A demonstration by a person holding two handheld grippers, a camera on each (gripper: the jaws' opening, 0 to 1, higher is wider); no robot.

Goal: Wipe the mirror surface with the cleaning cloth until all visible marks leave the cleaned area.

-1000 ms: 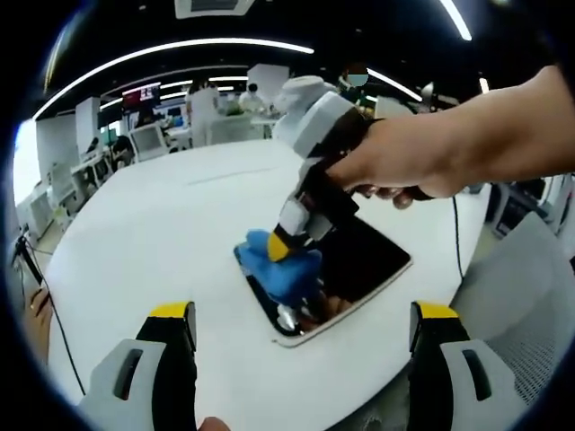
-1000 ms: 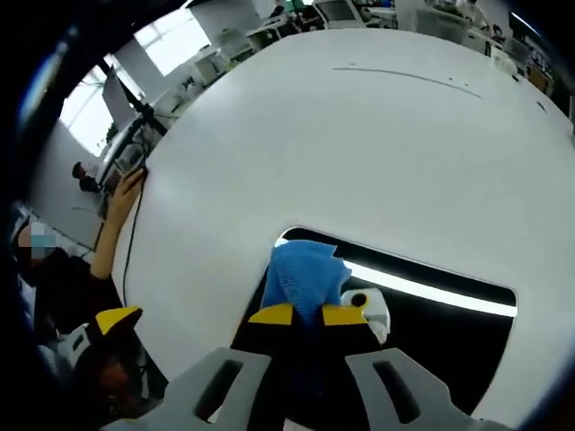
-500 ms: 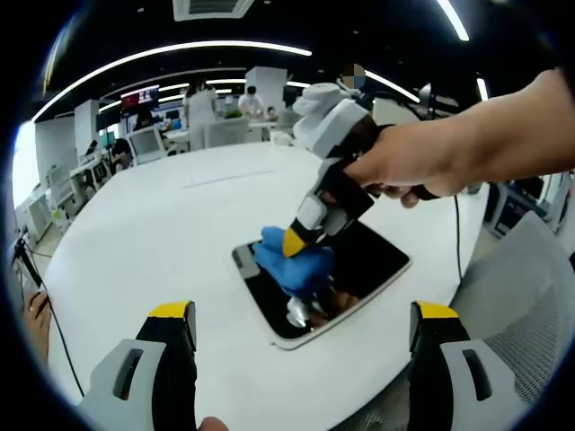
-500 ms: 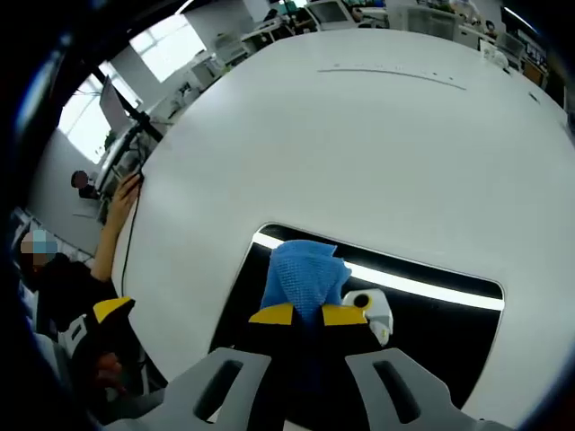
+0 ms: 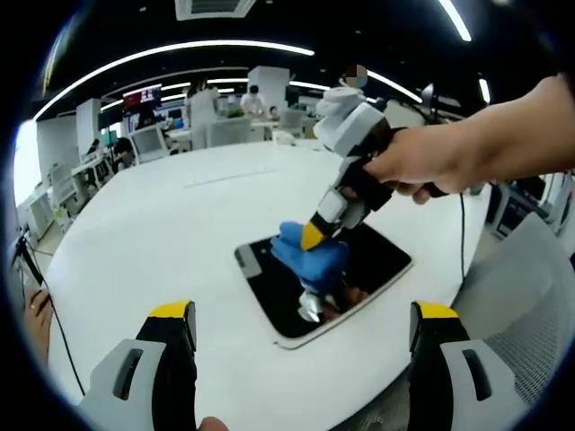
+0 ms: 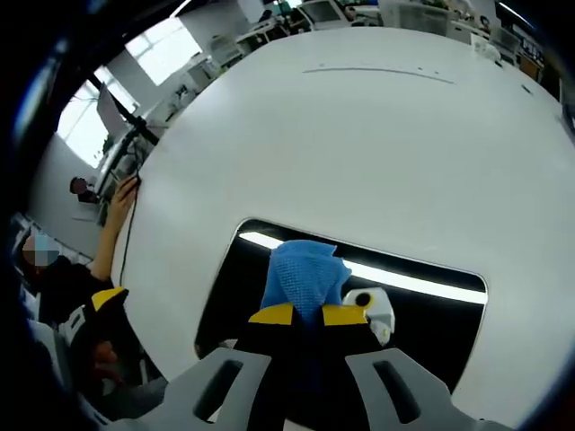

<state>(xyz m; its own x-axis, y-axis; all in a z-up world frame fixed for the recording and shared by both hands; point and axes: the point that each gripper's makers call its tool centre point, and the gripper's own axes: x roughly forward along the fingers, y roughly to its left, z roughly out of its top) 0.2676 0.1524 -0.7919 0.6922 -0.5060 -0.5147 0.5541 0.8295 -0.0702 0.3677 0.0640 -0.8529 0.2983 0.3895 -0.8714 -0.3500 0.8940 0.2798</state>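
Observation:
A dark rectangular mirror [image 5: 359, 265] [image 6: 422, 314] lies flat on the round white table [image 5: 162, 233]. My right gripper [image 6: 307, 315] is shut on a blue cleaning cloth [image 6: 304, 277] and presses it onto the glass near the mirror's middle. In the left gripper view the same gripper [image 5: 314, 236], held by a hand, comes in from the right with the cloth [image 5: 314, 259] bunched under its yellow tips. My left gripper [image 5: 301, 314] hovers open above the table's near edge, short of the mirror, with nothing between its fingers.
The white table [image 6: 377, 144] spreads wide around the mirror. A grey chair [image 5: 530, 296] stands at the right of the table. A person [image 6: 54, 269] sits at the table's left edge. Desks and monitors fill the office behind.
The right gripper has slid the cloth across the mirror, from the end nearer the left gripper toward the middle. The left gripper has stayed still and open.

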